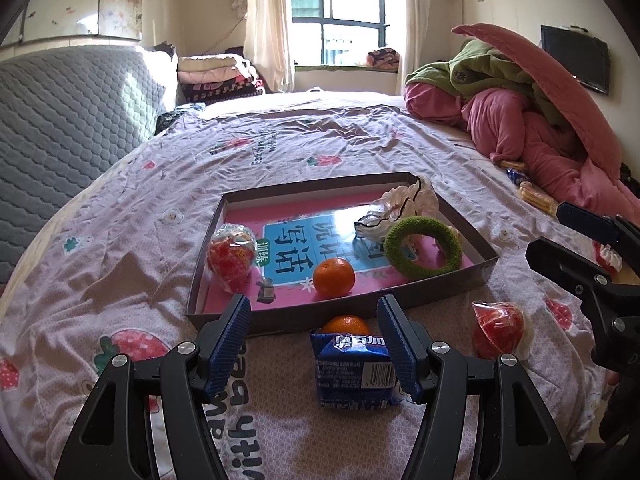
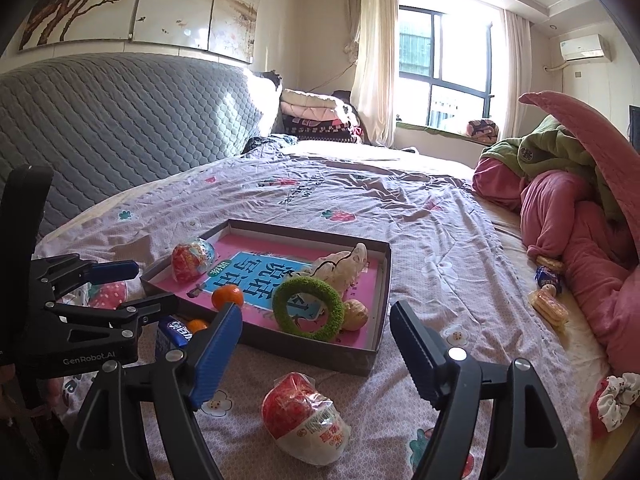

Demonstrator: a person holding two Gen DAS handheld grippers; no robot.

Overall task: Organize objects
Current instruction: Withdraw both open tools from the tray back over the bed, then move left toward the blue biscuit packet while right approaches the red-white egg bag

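Bedsheet [image 1: 120,240] is pale lilac with a strawberry and little flower print. The shallow box [image 1: 400,304] is grey-brown outside, and its floor is hot pink with a light blue panel and dark characters. In it: a moss-green fuzzy ring [image 1: 424,248], an orange tangerine [image 1: 334,277], and a white scrunchie [image 1: 404,204] with thin black lines. The snack packet [image 1: 352,372] out front is deep blue with white print. Headboard [image 2: 120,120] is grey, quilted in a scale pattern. The blanket pile [image 2: 580,220] is pink and olive green.

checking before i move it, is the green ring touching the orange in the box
Apart. The left wrist view shows the green ring right of the orange, with a strip of the box floor between them.
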